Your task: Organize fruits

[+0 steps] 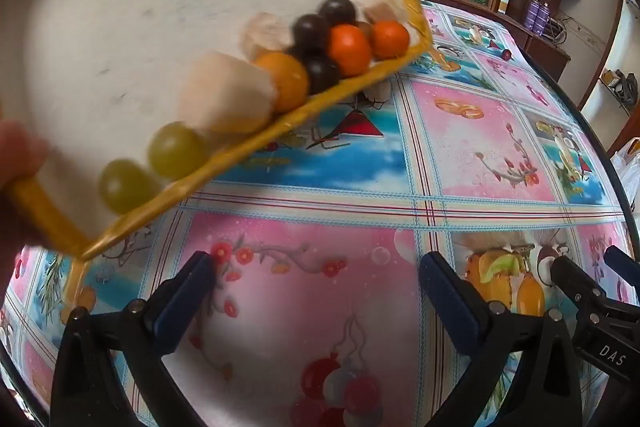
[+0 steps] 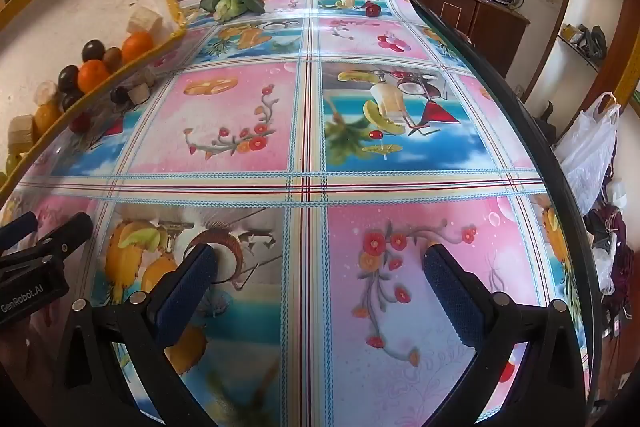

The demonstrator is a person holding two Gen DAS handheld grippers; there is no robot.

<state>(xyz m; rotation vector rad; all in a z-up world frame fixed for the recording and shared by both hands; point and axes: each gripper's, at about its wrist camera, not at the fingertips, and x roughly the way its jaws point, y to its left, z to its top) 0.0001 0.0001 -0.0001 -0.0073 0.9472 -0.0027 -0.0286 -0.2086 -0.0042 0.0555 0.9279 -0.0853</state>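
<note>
Fruits, mixed: two green grapes (image 1: 152,167), orange ones (image 1: 349,49), dark round ones (image 1: 311,33) and pale cut chunks (image 1: 230,99), all heaped against the lower yellow rim of a white tray (image 1: 120,27) held tilted above the table's patterned cloth (image 1: 480,131), a fingertip (image 1: 18,155) showing at its near corner. Left gripper (image 1: 316,267): jaws wide, nothing between them, low over the cloth beneath the tray. Right gripper (image 2: 320,259): jaws likewise wide and empty, beside the left one; a leafy green item (image 2: 234,3) lies at the far end.
</note>
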